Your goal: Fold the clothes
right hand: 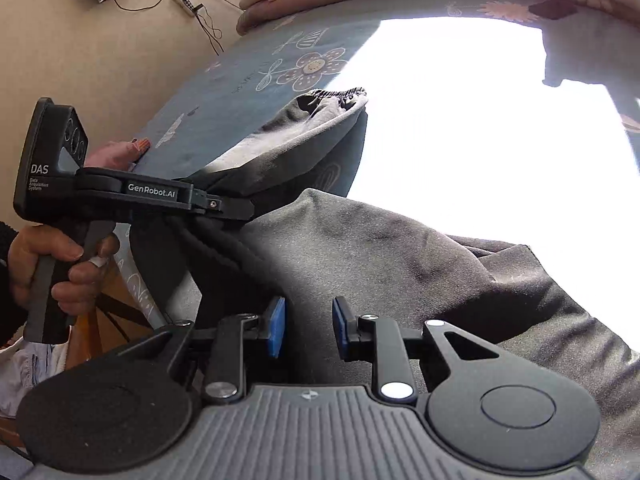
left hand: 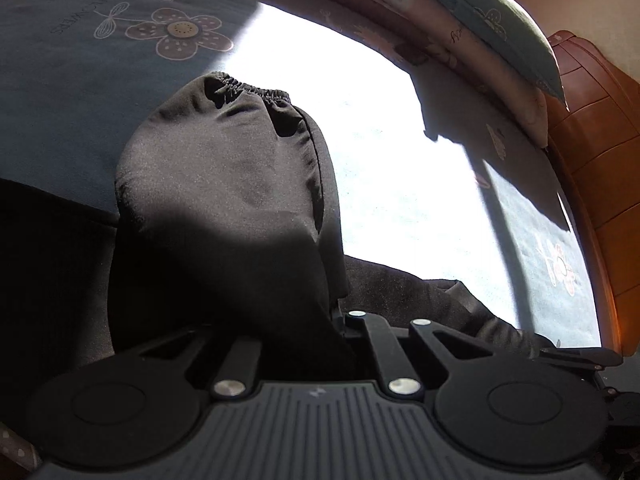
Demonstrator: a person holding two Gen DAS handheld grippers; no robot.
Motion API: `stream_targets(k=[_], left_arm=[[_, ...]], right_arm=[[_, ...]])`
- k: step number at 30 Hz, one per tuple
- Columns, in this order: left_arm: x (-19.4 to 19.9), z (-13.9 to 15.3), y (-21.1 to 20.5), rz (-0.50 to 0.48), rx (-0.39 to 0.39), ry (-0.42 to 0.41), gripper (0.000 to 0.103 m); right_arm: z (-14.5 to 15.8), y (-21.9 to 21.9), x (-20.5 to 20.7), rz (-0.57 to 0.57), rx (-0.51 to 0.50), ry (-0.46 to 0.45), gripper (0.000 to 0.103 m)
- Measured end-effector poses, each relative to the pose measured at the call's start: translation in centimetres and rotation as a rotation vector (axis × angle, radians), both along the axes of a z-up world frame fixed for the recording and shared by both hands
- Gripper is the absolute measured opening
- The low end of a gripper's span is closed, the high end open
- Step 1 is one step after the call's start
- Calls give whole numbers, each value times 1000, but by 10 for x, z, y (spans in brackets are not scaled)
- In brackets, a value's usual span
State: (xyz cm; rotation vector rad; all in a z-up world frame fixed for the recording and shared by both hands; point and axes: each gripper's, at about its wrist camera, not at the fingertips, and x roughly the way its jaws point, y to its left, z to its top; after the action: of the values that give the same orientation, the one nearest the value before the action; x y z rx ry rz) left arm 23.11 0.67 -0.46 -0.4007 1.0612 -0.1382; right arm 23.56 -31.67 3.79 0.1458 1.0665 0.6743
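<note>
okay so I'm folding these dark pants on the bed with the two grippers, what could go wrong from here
1. The left gripper pinches only a small bunch of the dark pants; as it lifts, the fabric may slip out.
2. The right gripper is open with nothing between its fingers, so the lower cloth is unheld and could drag out of line.
3. The elastic cuff hangs bunched and may fold crooked.

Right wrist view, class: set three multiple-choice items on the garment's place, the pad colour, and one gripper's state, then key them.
1. Where does the dark garment lie?
A. on the blue flowered bedsheet
B. in a basket
C. on a chair

2. What colour are the right gripper pads?
A. red
B. blue
C. white

3. What is the left gripper doing?
A. hanging open
B. lying on the floor
C. clamped on the garment

Key: 1 A, cloth spreads over the sheet; 2 B, blue pads show; 3 C, fabric hangs from its closed tips.
</note>
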Motion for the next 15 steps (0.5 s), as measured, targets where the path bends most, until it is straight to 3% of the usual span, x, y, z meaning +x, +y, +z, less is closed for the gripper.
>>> stream_targets(k=[4, 7, 11, 15], left_arm=[[-6, -30, -2, 20, 51, 61, 7], [12, -44, -5, 30, 70, 86, 7], [26, -50, -13, 11, 88, 63, 7], [26, -48, -12, 7, 75, 52, 7]], right_arm=[[-2, -20, 15, -52, -81, -48, 29], [-9, -33, 33, -86, -154, -86, 30], [-30, -45, 58, -107, -264, -114, 37], [-56, -53, 85, -93, -313, -79, 37]])
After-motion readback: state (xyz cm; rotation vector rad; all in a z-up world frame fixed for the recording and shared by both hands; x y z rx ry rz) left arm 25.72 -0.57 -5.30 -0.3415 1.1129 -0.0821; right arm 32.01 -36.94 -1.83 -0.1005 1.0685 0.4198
